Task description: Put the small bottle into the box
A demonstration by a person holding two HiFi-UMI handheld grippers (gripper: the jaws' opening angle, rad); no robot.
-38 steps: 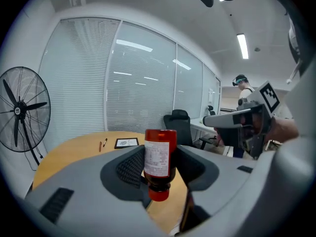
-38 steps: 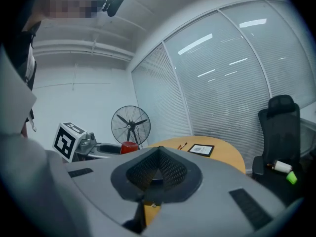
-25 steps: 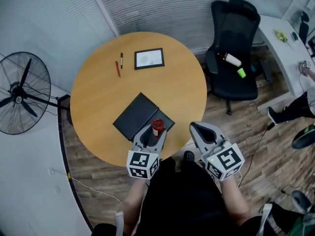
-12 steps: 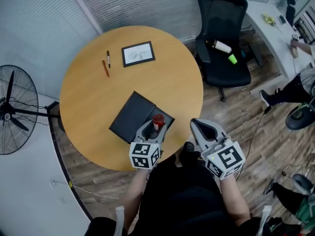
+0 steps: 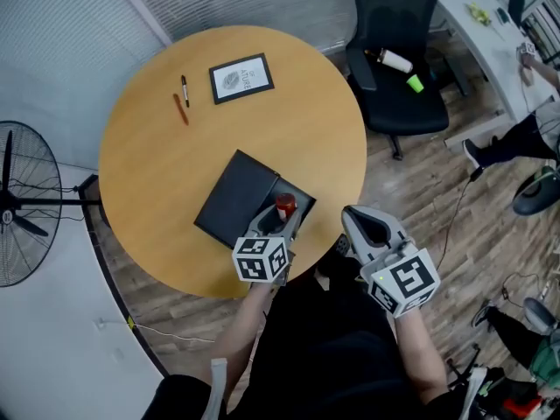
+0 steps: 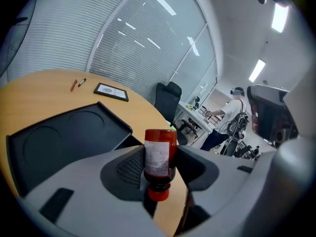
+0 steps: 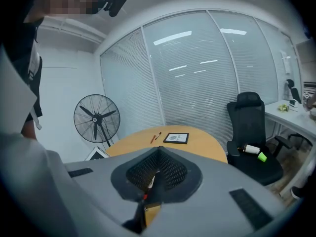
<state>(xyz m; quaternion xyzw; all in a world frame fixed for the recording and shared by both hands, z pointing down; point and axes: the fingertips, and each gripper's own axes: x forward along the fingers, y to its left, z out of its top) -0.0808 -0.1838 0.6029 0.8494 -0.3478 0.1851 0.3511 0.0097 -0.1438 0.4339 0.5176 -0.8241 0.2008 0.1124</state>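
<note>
The bottle [image 6: 159,154] is pinched upright, cap down, between the left gripper's [image 5: 280,217] jaws, over the open black box [image 5: 234,196] on the table [image 5: 149,164]. The box's inside is hidden. Pens [image 5: 181,101] and a frame [image 5: 240,78] are seen well beyond. The right gripper's [image 5: 353,217] jaws are pressed together, empty.

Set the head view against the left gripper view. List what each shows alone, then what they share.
Head view only: the fan on the floor beside the table, and the marker cube on the left gripper.

Left gripper view only: the printed label on the bottle, a person standing beyond the chair, and the ceiling lights.

Both: the bottle clamped between the left gripper's jaws, the open black box, the round table, the two pens, the framed picture and the office chair.
</note>
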